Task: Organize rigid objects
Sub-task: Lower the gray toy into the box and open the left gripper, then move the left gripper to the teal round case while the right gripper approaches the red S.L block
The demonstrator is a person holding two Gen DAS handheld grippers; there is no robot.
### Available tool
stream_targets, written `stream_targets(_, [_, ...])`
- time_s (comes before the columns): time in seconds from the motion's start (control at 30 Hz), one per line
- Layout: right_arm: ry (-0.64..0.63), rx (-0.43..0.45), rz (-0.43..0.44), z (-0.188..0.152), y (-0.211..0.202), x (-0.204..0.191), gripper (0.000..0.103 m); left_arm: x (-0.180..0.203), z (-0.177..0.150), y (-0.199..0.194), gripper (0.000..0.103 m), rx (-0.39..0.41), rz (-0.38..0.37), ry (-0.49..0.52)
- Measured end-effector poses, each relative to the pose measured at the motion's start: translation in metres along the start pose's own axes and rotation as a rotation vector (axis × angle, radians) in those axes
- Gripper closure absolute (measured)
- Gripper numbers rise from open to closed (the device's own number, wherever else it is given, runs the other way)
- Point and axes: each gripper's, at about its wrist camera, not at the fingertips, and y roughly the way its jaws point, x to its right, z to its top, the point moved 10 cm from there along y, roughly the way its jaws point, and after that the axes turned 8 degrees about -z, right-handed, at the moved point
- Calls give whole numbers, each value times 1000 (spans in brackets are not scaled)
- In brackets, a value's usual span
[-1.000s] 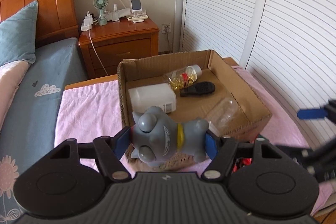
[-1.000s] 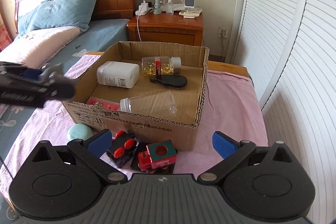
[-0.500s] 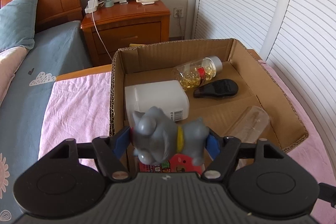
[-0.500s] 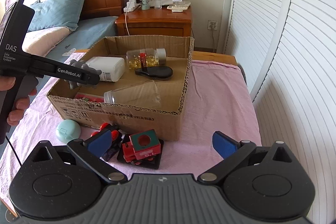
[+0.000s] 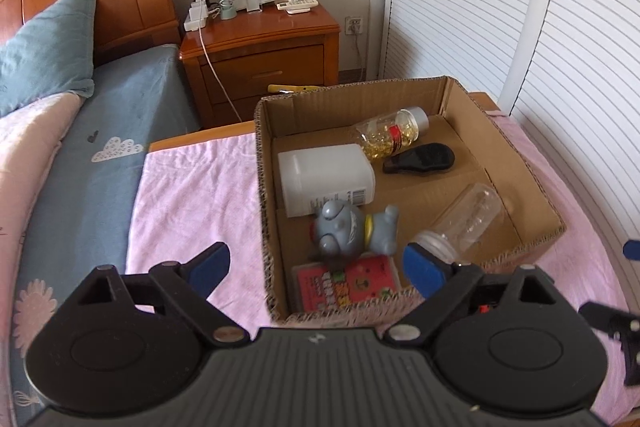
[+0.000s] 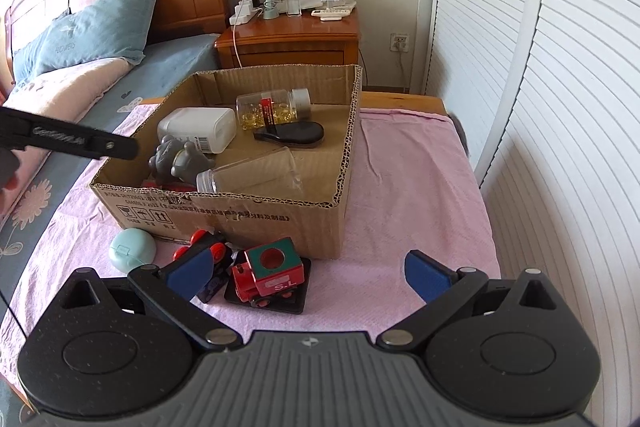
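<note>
Lying on its side near the front-left corner of the cardboard box [image 5: 516,155], the grey toy figure [image 5: 352,229] now rests partly on a red card pack [image 5: 348,285], just beside the white bottle [image 5: 326,177]. A second ago it was clamped in the left gripper [image 5: 316,265]; those jaws have just been opening and now stand wide with nothing between them, so this toy counts as stowed. The right gripper [image 6: 308,273] hangs with its jaws spread and empty over the pink-covered surface [image 6: 416,195], above the red and green toy train [image 6: 270,273]. That train, a second wheeled toy [image 6: 202,247] and the mint round case [image 6: 133,249] lie outside the box's front wall, probably next to go in.
</note>
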Motion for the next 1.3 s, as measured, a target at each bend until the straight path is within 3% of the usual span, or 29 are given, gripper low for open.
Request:
stream_targets(0.23, [51, 9, -6, -8, -9, 13, 0, -3, -20, -46, 5, 8, 55, 31])
stream_targets(0.4, [67, 5, -6, -16, -10, 18, 0, 0, -48, -57, 3, 46, 41, -19])
stream_targets(0.73, [70, -37, -37, -29, 10, 19, 0, 10, -105, -20, 3, 84, 61, -110])
stream_targets(1.3, [74, -59, 11, 3, 61, -6, 0, 13, -123, 25, 3, 15, 31, -155])
